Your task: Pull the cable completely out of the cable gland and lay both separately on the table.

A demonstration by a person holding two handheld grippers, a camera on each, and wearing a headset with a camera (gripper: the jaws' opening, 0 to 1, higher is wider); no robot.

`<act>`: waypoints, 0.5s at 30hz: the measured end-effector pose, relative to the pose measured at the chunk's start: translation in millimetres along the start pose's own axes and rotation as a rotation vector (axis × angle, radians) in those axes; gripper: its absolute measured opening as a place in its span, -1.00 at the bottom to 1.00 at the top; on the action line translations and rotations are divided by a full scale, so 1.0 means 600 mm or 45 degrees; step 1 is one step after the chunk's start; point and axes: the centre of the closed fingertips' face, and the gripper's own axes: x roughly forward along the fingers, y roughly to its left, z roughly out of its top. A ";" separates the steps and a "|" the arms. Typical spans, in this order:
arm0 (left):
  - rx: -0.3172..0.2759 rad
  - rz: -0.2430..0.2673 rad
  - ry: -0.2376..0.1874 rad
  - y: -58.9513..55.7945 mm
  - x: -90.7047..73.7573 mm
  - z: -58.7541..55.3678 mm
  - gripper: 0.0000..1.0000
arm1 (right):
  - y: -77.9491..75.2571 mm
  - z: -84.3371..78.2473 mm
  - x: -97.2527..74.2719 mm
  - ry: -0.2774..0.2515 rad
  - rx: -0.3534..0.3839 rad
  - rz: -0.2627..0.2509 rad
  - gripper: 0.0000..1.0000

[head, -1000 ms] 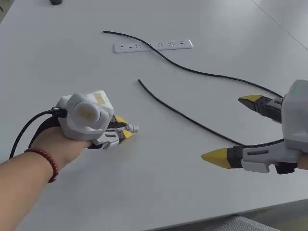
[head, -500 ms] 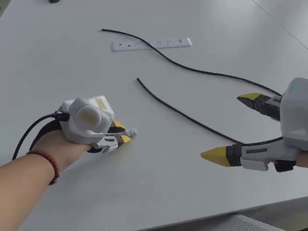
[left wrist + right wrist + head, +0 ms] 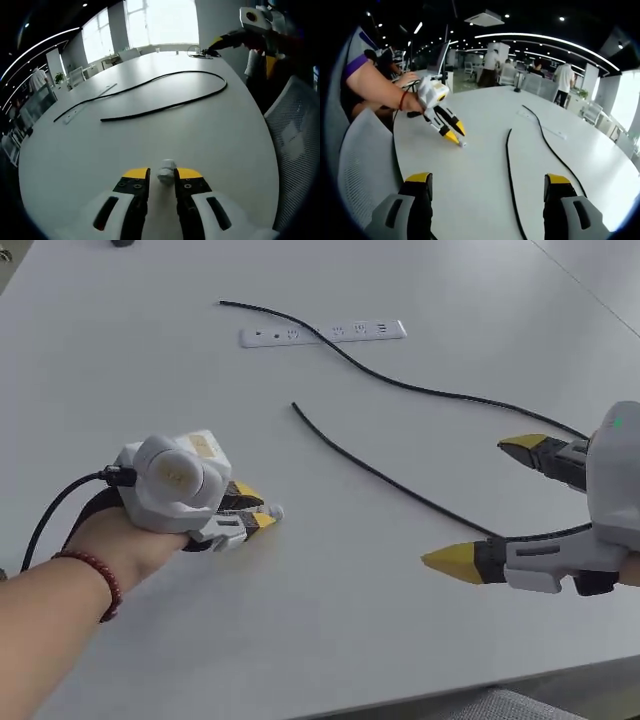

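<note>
Cable gland (image 3: pixel 166 171) clamped in left gripper (image 3: pixel 256 506) jaws, cable (image 3: pixel 390 480) loose on table (image 3: pixel 400 620)

Bare white table (image 3: pixel 330 610) stretches across the near middle, open between the left gripper (image 3: pixel 262 517), low at near left and closed on a small white cable gland (image 3: pixel 275 511), and the right gripper (image 3: pixel 483 502), at near right with jaws spread wide. A thin black cable (image 3: pixel 380 476) bars the centre in two long runs from far left toward the right gripper. A flat white power strip (image 3: pixel 322 333) lies at the far side, crossed by the cable's far run. A grey mesh chair (image 3: pixel 500 705) edges the near side.
</note>
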 end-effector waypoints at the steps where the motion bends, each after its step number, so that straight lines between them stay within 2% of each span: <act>1: 0.000 0.002 0.003 0.000 -0.001 0.000 -0.59 | 0.000 0.000 0.001 0.000 0.000 0.002 0.87; 3: -0.001 0.007 0.008 0.001 -0.003 0.000 -0.54 | 0.001 0.000 0.001 0.002 -0.002 0.006 0.87; 9: -0.014 0.020 -0.052 0.000 -0.029 0.011 -0.51 | -0.006 -0.003 -0.002 0.009 0.004 0.001 0.87; 15: -0.060 0.078 -0.111 0.008 -0.063 0.022 -0.24 | -0.005 -0.004 0.001 0.003 0.010 0.005 0.87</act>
